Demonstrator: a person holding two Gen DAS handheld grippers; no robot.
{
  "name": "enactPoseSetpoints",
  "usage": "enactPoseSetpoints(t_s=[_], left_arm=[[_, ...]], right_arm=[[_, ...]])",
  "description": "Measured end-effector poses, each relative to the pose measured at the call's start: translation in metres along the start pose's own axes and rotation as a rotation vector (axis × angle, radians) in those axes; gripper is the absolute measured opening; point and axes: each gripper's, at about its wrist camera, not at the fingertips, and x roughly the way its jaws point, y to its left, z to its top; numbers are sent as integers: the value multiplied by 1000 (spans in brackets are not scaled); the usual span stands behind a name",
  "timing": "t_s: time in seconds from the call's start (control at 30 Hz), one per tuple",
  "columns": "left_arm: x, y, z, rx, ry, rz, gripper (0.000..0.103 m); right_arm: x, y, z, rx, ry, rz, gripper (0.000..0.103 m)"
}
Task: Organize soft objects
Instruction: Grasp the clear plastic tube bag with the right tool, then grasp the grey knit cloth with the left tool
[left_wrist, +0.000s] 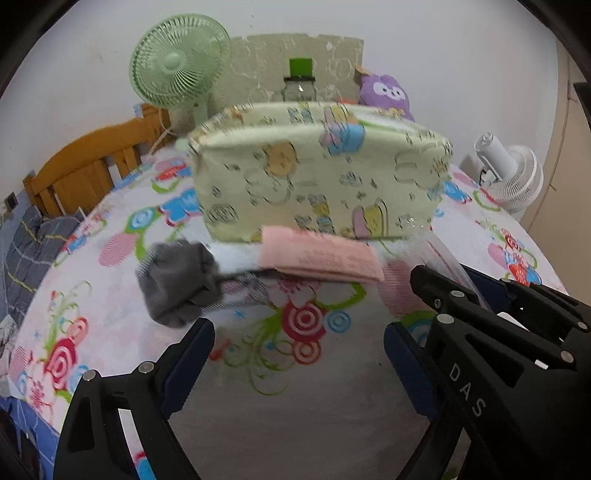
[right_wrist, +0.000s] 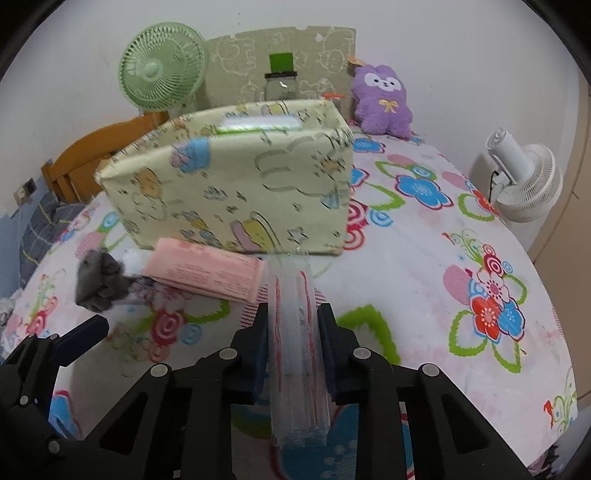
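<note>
A pale yellow fabric storage box (left_wrist: 317, 173) with cartoon prints stands on the flowered bed; it also shows in the right wrist view (right_wrist: 236, 188), with a white and green pack inside. A pink tissue pack (left_wrist: 321, 258) (right_wrist: 207, 273) lies in front of it. A grey balled sock (left_wrist: 177, 280) (right_wrist: 98, 280) lies to its left. My left gripper (left_wrist: 299, 347) is open and empty, just short of the sock and pink pack. My right gripper (right_wrist: 291, 325) is shut on a clear plastic tissue pack (right_wrist: 295, 347), held above the bed near the box front; it also shows in the left wrist view (left_wrist: 443, 258).
A green fan (left_wrist: 177, 62) and a purple plush toy (right_wrist: 382, 99) stand behind the box by a jar with a green lid (right_wrist: 280, 81). A white fan (right_wrist: 524, 177) sits at the right. A wooden bed frame (left_wrist: 85, 166) and grey bedding (left_wrist: 26, 243) are at left.
</note>
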Motion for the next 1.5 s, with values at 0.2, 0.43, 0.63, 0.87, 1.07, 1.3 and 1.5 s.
enactPoseSetpoints(t_s=[0.2, 0.43, 0.63, 0.87, 1.07, 1.3, 1.5], left_arm=[[-5, 13, 10, -9, -19, 3, 94], [-4, 30, 22, -6, -46, 25, 95], [-5, 46, 30, -14, -66, 28, 95], [10, 66, 31, -37, -28, 55, 94], [21, 76, 33, -37, -11, 60, 94], [34, 75, 33, -29, 23, 34, 89], [38, 74, 33, -30, 42, 37, 81]], right_arm=[[-9, 14, 11, 3, -32, -5, 27], [-11, 30, 19, 25, -34, 6, 27], [-15, 43, 28, 22, -52, 4, 27], [-5, 55, 31, 27, -27, 4, 28], [2, 62, 32, 38, -13, 0, 27], [14, 59, 31, 43, 21, -3, 27], [20, 56, 31, 58, 33, 2, 27]])
